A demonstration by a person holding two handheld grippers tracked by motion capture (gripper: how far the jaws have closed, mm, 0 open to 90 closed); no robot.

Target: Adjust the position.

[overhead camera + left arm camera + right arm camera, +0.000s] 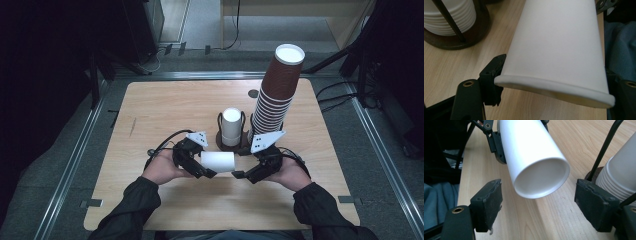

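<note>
On the pale wooden table (165,107), the left gripper (202,167) holds a white paper cup (218,161) sideways; the right gripper (240,174) gapes at its three o'clock.

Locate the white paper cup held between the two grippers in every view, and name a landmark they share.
High view: white cup lies sideways at lower centre, held by the left gripper.
Left gripper view: fills the centre and right.
Right gripper view: upper centre, base facing the camera.
Shared landmark: the dark cup holder.
</note>
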